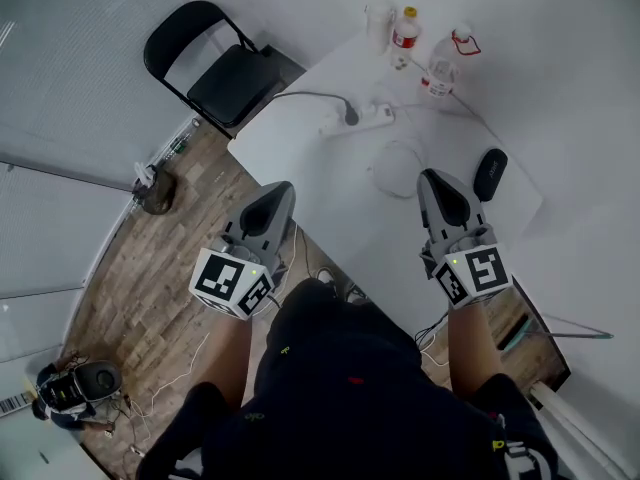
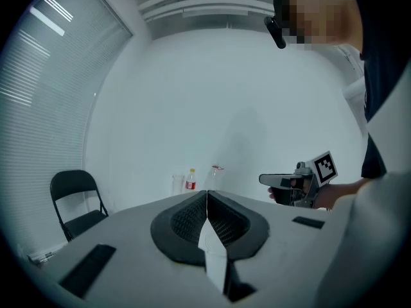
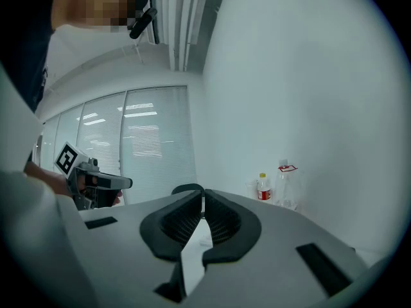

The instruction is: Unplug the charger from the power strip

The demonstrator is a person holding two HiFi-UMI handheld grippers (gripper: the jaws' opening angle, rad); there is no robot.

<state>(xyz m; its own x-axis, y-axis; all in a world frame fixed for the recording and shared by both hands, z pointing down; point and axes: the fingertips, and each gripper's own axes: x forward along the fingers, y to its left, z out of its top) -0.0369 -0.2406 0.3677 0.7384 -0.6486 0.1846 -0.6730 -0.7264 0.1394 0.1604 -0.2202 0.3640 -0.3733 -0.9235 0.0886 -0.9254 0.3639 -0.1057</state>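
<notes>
On the far half of the white counter [image 1: 330, 198], near its left edge: power strip [image 1: 372, 118], white, lying flat, long axis running roughly left to right in the head view. Charger [image 1: 350, 114], dark, seated in the strip towards its left end, standing up from the sockets; its grey cable [image 1: 305, 94] arcs away leftward to the counter edge. Left tool [image 1: 278, 194]: jaws fully together, nothing between them, pointing towards the strip, well short of it. Right tool [image 1: 436, 182]: jaws likewise pressed together and empty, held clear of the strip, just beside a black oval object [image 1: 489, 173]. Two bottles [image 1: 442, 66] stand beyond the strip. Black folding chair [image 1: 225, 73], off the counter's left corner.
</notes>
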